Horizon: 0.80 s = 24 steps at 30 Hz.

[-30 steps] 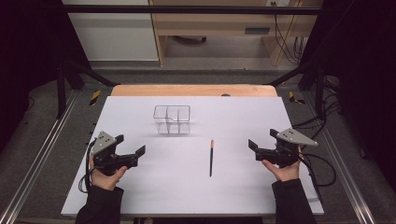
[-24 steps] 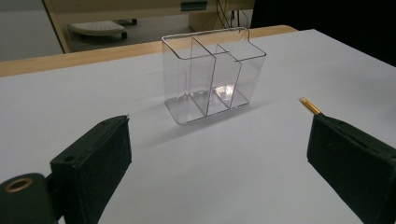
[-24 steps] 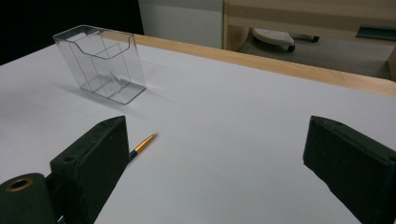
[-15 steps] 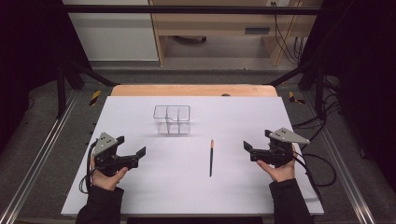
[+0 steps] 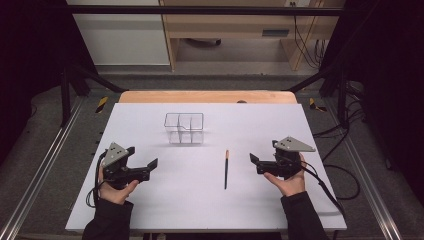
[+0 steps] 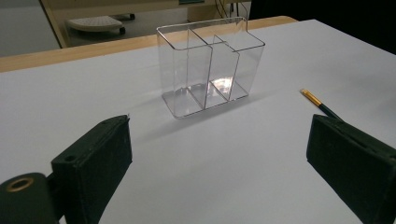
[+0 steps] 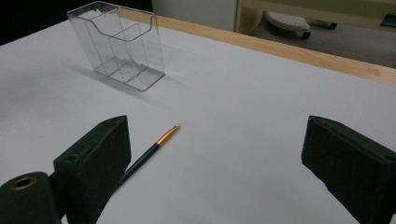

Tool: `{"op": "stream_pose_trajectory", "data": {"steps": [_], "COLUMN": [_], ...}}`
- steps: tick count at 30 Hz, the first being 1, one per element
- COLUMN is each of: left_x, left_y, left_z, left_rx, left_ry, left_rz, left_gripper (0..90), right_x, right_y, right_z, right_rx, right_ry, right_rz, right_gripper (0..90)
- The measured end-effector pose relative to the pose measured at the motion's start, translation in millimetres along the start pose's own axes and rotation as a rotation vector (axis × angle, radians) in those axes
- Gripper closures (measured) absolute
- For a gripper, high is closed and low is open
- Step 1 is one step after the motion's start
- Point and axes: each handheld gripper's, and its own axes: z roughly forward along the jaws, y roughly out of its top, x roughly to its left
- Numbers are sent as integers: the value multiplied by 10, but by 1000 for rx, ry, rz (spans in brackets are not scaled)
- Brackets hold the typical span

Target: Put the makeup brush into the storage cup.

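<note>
High view — right gripper [image 5: 254, 164] low, jaws apart, beside paintbrush [image 5: 226, 170].

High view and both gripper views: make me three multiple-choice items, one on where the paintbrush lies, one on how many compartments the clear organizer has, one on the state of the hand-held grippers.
1. The paintbrush lies:
A. inside the clear organizer
B. flat on the white table, nearer the right hand-held gripper
C. between a gripper's jaws

2. Compartments in the organizer:
A. one
B. three
C. six

3. The left hand-held gripper and the right one are:
A. both open
B. both shut
C. one shut on the brush

Answers: 1 B, the brush rests on bare table left of the right gripper. 2 B, two dividers split it into three. 3 A, each gripper view shows jaws wide apart, holding nothing.
</note>
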Motion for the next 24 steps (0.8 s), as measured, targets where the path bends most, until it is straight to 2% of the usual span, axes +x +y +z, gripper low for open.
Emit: {"op": "stream_pose_trajectory", "data": {"steps": [14,16,24], "left_x": [-12,-14,-13], "left_y": [-4,-4,-3], "left_z": [28,32,29], "left_rx": [10,13,11], "left_ry": [-5,-7,-10], "left_rz": [5,9,8], "left_gripper": [59,59,60], "right_x": [156,214,329], "right_y": [54,77,120], "right_z": [125,167,312], "right_rx": [31,38,70], "right_ry": [37,46,58], "right_rz": [6,-10,-18], "right_gripper": [87,88,100]}}
